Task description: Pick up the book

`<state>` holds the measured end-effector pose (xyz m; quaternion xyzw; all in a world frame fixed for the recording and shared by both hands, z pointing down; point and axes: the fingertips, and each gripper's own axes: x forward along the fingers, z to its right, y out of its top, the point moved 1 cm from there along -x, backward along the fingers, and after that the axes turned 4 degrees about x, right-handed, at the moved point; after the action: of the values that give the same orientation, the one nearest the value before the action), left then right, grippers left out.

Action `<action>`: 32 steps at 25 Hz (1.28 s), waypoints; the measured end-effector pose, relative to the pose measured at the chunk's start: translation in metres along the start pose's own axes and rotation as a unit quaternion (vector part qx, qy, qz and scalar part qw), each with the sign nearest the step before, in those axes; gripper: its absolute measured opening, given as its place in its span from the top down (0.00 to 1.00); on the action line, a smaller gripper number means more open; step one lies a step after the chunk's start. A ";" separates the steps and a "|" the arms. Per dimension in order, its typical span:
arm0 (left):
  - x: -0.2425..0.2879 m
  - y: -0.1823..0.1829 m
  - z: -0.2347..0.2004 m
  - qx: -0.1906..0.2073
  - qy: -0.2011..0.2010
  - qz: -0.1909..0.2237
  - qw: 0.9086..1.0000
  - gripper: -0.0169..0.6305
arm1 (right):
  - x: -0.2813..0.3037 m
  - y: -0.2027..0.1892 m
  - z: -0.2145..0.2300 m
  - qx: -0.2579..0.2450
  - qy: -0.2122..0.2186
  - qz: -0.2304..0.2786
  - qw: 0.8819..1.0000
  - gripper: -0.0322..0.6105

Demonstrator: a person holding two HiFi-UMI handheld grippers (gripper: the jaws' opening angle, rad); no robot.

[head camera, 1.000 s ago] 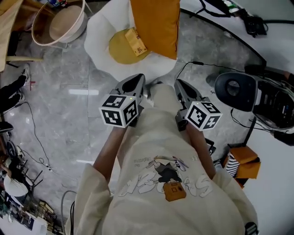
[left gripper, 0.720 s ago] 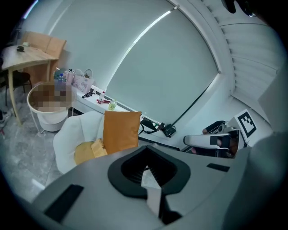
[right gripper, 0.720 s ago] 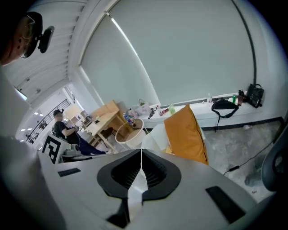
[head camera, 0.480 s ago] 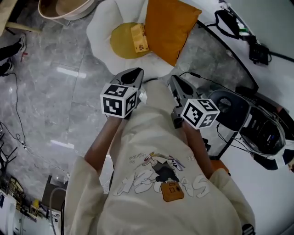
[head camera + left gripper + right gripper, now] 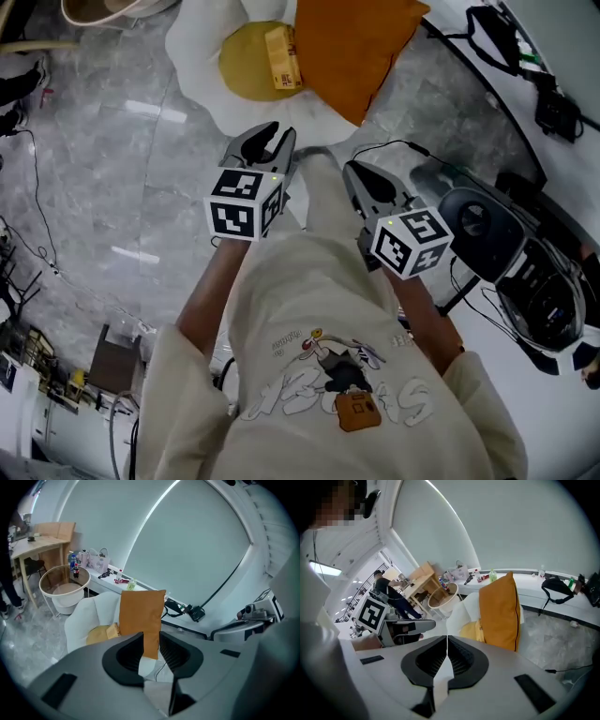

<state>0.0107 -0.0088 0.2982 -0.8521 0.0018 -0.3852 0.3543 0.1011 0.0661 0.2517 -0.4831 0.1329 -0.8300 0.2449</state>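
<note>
The book (image 5: 282, 58), tan and small, lies on a round yellow cushion (image 5: 246, 73) in a white petal-shaped chair (image 5: 202, 56), beside an upright orange pillow (image 5: 347, 42). My left gripper (image 5: 265, 141) hovers short of the chair's near edge. Its jaws have just been opening, and a narrow gap with nothing in it now shows between them (image 5: 151, 637). The book (image 5: 112, 631) sits ahead of it, to the left. My right gripper (image 5: 361, 173) hangs alongside, shut and empty, its tips (image 5: 447, 637) meeting. The book (image 5: 480, 629) peeks out by the pillow there.
A round wicker basket (image 5: 103, 7) stands beyond the chair at the far left. A black device (image 5: 483, 225) and cables (image 5: 412, 150) lie on the grey marble floor at the right. A white curved counter (image 5: 562, 56) runs along the right side.
Both grippers have dipped and moved toward the chair. The left jaws, closed before, now stand slightly apart. The right gripper has rolled a little.
</note>
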 end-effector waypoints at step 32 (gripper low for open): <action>0.239 -0.089 -0.090 -0.056 0.149 -0.097 0.982 0.53 | 0.134 -0.007 0.157 0.076 0.053 -0.051 0.994 0.91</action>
<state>0.0957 -0.0623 0.5494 -0.7999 -0.0066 -0.5397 0.2623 0.1796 0.0028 0.4315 -0.4244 0.0575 -0.8735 0.2314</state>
